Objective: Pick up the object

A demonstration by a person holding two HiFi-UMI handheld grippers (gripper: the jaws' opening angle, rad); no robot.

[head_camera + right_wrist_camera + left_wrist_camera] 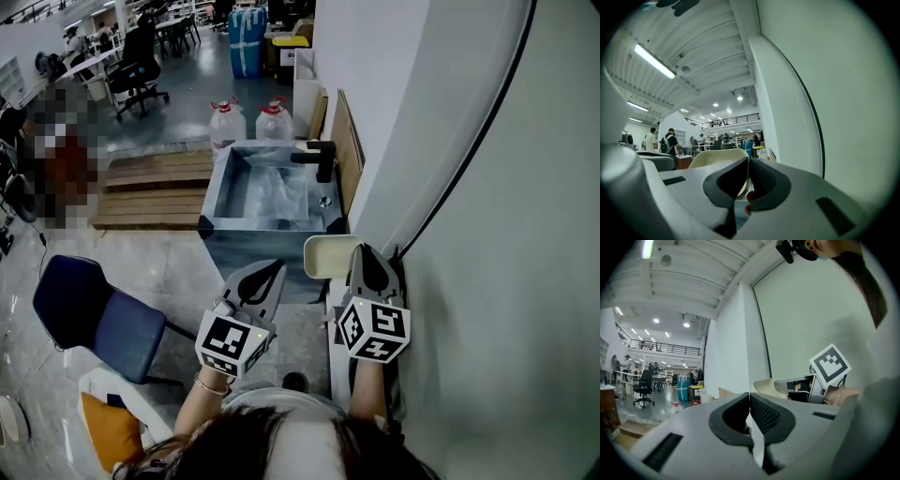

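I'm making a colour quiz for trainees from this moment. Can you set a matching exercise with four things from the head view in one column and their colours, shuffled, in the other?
Things:
1. faucet over the sink
2. chair at lower left
3. jug caps behind the sink
4. cushion at the bottom left corner

Colours:
A. red
B. orange
C. black
D. dark blue

Pairs: 1-C, 2-D, 3-A, 4-B
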